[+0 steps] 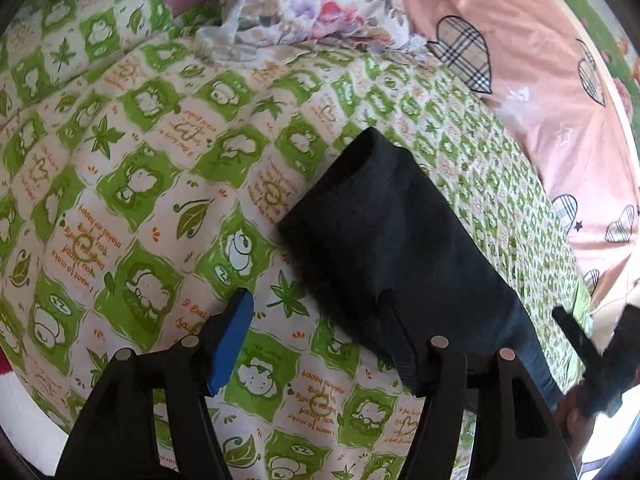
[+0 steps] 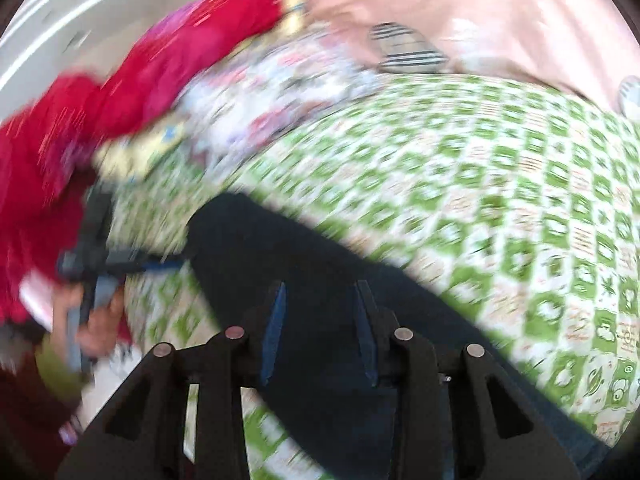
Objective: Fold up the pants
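Note:
Dark navy pants (image 1: 400, 248) lie folded into a long strip on the green-and-white patterned bedspread (image 1: 152, 184). My left gripper (image 1: 332, 320) is open, its blue left pad (image 1: 232, 344) over the bedspread and its right finger under or behind the near end of the pants. The right wrist view is blurred by motion. There my right gripper (image 2: 320, 320) is open, both blue pads over the pants (image 2: 312, 264). The other gripper (image 2: 100, 264) shows at the left of that view, and my right gripper shows at the right edge of the left wrist view (image 1: 592, 356).
A floral cloth (image 1: 304, 8) is bunched at the far side of the bed. A pink sheet with plaid hearts (image 1: 540, 92) lies to the right. A person in a red garment (image 2: 120, 92) is at the left in the right wrist view.

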Tool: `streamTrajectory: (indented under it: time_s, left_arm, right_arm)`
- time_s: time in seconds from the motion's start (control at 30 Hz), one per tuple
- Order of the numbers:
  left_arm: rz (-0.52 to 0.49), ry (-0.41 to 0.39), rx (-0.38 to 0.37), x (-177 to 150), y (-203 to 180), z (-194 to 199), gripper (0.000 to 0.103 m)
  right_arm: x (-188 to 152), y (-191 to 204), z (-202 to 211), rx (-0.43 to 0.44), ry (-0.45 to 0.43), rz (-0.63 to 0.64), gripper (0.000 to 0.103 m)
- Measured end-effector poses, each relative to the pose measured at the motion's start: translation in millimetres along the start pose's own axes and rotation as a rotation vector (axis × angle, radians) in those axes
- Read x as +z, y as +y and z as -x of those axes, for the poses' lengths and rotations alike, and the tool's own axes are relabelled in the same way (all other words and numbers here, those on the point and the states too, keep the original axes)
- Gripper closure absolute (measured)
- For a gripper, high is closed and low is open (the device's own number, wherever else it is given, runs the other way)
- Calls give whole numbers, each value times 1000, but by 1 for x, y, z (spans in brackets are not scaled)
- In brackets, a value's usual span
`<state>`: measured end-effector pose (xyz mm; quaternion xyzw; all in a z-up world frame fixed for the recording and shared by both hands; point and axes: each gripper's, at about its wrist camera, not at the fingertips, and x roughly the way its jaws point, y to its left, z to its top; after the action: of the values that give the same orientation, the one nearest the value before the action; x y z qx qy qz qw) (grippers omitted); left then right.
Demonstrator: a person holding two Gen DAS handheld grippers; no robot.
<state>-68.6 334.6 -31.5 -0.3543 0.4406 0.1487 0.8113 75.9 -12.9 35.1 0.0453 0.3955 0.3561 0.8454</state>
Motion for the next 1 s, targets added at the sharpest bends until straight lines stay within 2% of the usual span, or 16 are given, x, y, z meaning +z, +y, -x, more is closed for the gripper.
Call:
streamTrajectory:
  time_s: [0.1,0.17,0.27,0.47,0.57,0.63,0.67,0.73,0.77,0.8,0.93,1.0]
  left_arm:
    - [28,23,-10,5,1,-7,38]
    - [21,20,1,9,-2,-11,38]
    - [16,22,8,14,-4,-18,38]
    - [-21,-3,19,16,-12,-28,40]
    - [-68,-28,34,15,-19,-33,44]
    - [-88,-43,35,15,-23,-37,52]
    - [-91,-48,38,16,-23,-39,57]
    - [-99,-62,29,16,-26,-38,71]
    - [-105,-69,8,16,-27,-35,79]
    - [-111,-80,-1,15,-28,-32,83]
    - [-144,-166,-69,11,-34,5,85]
    - [-151,-207,-106,11,-35,24,85]
  right_arm:
    - [21,-25,-25,-22,50,-56,67]
    - [28,-31,-42,-41,96,-51,67]
    - [33,-36,-71,-8,187,-44,67]
    - [16,-21,-109,-14,353,94,67]
    - [12,-25,-109,6,357,105,68]
    - [13,-27,-109,32,369,96,70]
    - [13,-26,-109,37,371,99,75]
    - [11,-20,-104,22,363,124,81]
    - [11,-17,-101,6,350,143,85]
    - [10,-8,-94,-24,320,181,87]
    - [15,24,-64,-140,185,318,91]
    - [19,42,-49,-234,104,404,93]
